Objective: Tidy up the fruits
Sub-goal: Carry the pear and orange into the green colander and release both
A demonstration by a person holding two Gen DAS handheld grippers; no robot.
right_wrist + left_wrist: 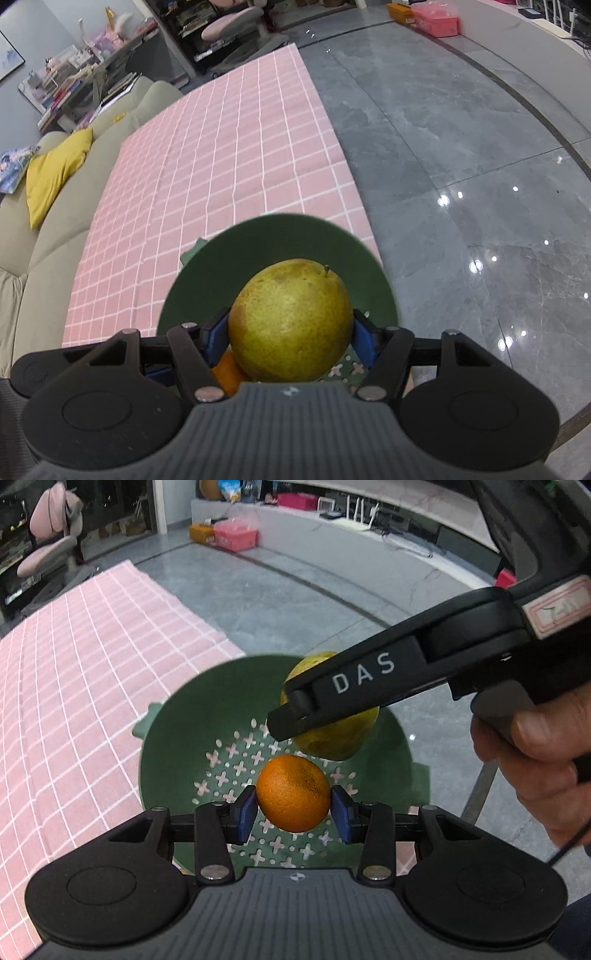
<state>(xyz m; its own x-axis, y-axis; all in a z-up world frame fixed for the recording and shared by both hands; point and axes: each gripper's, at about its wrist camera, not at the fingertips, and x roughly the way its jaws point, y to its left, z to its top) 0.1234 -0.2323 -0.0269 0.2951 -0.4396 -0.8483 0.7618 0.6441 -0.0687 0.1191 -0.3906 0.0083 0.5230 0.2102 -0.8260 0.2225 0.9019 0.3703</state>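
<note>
My left gripper [293,806] is shut on an orange [293,792], its blue pads pressing both sides, above the perforated floor of a green colander [173,738]. The right gripper [280,723] reaches in from the right in the left wrist view, with a yellow-green pear [332,734] held behind its black finger. In the right wrist view my right gripper [291,338] is shut on the pear [291,317], over the colander [280,236]. A slice of the orange [229,373] shows below the pear.
The colander sits at the near corner of a pink checked cloth [92,683] [221,147]. Grey tiled floor [461,166] lies to the right. A beige sofa with a yellow cushion [51,173] borders the cloth on the left. A hand [535,760] holds the right gripper's handle.
</note>
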